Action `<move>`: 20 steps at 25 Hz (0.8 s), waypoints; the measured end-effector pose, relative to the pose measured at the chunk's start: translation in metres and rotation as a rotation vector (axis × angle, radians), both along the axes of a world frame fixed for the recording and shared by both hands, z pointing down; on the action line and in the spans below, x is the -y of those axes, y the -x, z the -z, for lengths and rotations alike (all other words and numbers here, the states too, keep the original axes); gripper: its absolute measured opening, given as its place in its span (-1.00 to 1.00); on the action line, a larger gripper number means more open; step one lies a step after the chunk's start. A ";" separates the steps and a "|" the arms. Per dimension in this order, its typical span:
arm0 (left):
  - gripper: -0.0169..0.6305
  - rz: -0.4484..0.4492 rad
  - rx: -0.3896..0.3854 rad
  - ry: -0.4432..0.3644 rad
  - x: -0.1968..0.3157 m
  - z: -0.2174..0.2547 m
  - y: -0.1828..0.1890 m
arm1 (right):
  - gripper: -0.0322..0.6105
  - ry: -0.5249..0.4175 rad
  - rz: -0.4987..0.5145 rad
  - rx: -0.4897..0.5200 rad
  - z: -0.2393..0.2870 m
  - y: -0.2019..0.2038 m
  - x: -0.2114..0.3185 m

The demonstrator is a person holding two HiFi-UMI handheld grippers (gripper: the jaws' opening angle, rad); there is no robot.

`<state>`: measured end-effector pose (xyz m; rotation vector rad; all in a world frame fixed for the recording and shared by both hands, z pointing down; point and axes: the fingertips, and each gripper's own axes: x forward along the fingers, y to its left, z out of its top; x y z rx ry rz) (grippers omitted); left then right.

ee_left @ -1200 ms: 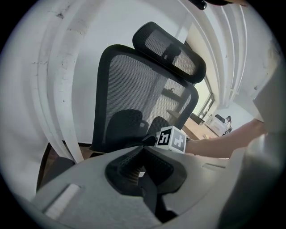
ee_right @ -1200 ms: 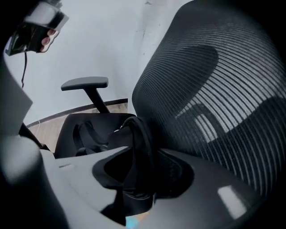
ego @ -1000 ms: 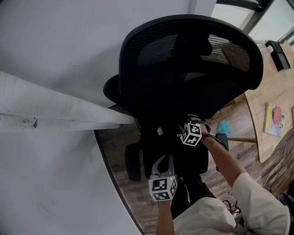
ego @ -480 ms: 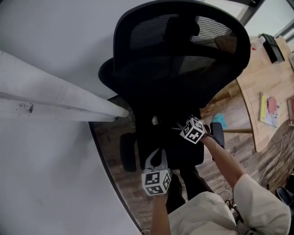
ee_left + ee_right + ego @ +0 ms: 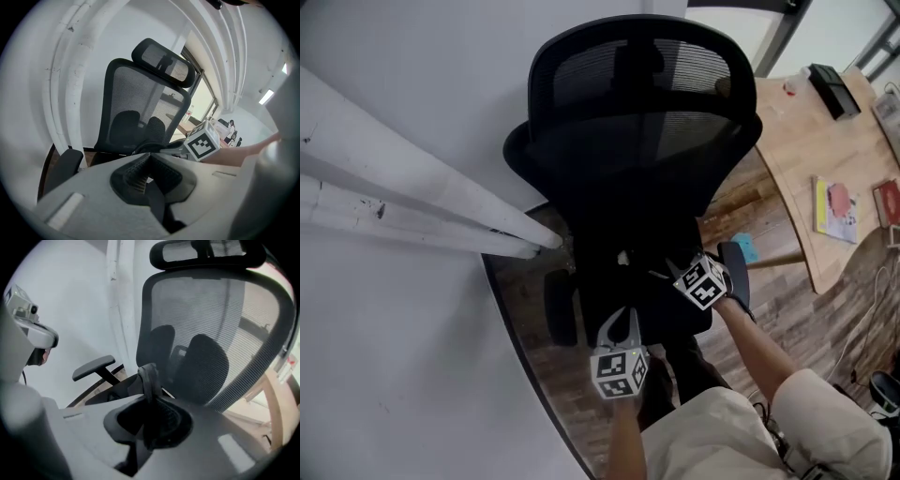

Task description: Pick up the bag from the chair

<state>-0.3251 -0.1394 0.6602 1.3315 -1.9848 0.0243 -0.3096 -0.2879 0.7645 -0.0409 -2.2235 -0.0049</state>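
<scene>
A white wall (image 5: 394, 84) rose behind the black mesh chair (image 5: 637, 122). The black bag (image 5: 630, 281) lay on the seat and was hard to tell from it. The right gripper (image 5: 151, 401) had its jaws clamped on the strap (image 5: 149, 377), which stood up out of them. The left gripper (image 5: 146, 165) hung near the seat's front, its jaws together with nothing seen between them.

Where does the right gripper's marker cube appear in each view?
Head view: the marker cube is right of centre, over the dark chair seat, at the end of the person's forearm.
Left gripper view: the marker cube is right of centre, beside the chair.
Right gripper view: not in it; only its own tongs, closed on a black strap.
Shared landmark: the mesh backrest.
</scene>
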 end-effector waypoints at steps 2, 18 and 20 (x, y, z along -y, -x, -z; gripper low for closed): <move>-0.93 -0.010 0.004 -0.006 -0.006 0.005 -0.007 | -0.81 0.021 -0.031 0.021 0.017 -0.010 -0.006; -0.93 -0.121 0.014 -0.111 -0.068 0.066 -0.081 | -0.81 0.016 -0.253 0.150 0.148 -0.099 -0.063; -0.93 -0.129 0.014 -0.122 -0.071 0.074 -0.090 | -0.81 0.016 -0.276 0.161 0.159 -0.105 -0.075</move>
